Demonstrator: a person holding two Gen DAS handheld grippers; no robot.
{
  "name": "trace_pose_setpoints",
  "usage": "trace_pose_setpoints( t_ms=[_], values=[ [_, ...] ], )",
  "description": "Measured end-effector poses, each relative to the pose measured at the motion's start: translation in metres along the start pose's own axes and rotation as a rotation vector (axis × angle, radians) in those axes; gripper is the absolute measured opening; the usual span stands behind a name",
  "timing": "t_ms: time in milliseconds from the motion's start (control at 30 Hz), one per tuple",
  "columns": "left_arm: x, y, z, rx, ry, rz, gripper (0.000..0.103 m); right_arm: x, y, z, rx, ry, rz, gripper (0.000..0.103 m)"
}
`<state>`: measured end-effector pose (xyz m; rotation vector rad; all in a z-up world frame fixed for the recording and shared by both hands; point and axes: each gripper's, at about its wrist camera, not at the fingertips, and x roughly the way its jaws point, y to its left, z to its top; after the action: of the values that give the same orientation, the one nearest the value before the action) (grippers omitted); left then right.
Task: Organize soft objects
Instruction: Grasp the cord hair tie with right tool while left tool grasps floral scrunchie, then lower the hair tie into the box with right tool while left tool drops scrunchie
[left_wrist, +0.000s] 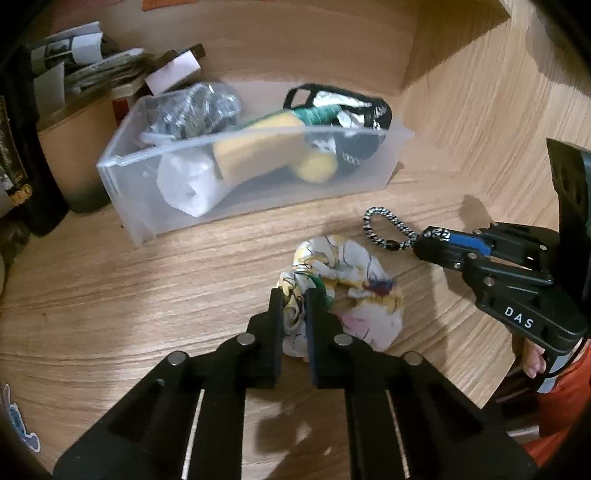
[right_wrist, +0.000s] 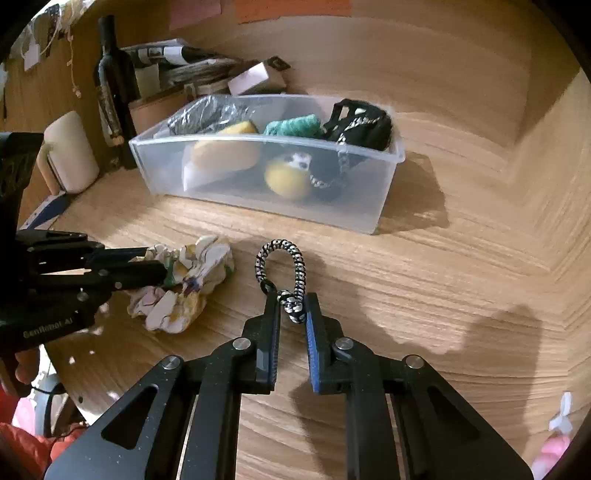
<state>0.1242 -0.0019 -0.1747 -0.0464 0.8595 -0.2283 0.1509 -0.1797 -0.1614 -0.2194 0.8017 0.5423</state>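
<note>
Scrunchies are the loose items on the wooden counter (left_wrist: 110, 280): a crumpled floral scrunchie (left_wrist: 343, 284) and, just beside it, a black-and-white corded hair tie (right_wrist: 282, 273). The left gripper (left_wrist: 295, 299) reaches in low and nearly level with the counter, its jaws pinching a fold at the near edge of the floral scrunchie. The right gripper (right_wrist: 293, 302) comes in from the other side, also low, jaws pressed on the knotted end of the hair tie, whose loop lies flat on the wood.

Behind both stands a translucent plastic bin (right_wrist: 207, 184), holding a yellow sponge (right_wrist: 225, 147), a green yarn bundle (right_wrist: 293, 125), a yellow ball (right_wrist: 286, 179) and dark strapped fabric; its frosted wall blurs the lower contents. A dark bottle (right_wrist: 110, 85) and stacked papers crowd the bin's left end. Bare wood lies between the bin's front wall and the two pieces, and to its right.
</note>
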Motion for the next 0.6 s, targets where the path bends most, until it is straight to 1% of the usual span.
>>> trace_pose_setpoints(
  t_ms=[167,333,600],
  values=[
    [-0.015,0.007,0.006,-0.016,-0.045,0.006,0.009,-0.012,-0.004,0.004,0.014,-0.048,-0.004,0.011],
    [-0.03,0.011,0.016,-0.014,-0.104,0.029,0.009,-0.028,-0.006,0.012,0.017,-0.103,-0.007,0.011],
    [-0.06,0.02,0.038,-0.02,-0.205,0.053,0.009,-0.049,-0.005,0.032,0.017,-0.2,-0.006,0.011]
  ],
)
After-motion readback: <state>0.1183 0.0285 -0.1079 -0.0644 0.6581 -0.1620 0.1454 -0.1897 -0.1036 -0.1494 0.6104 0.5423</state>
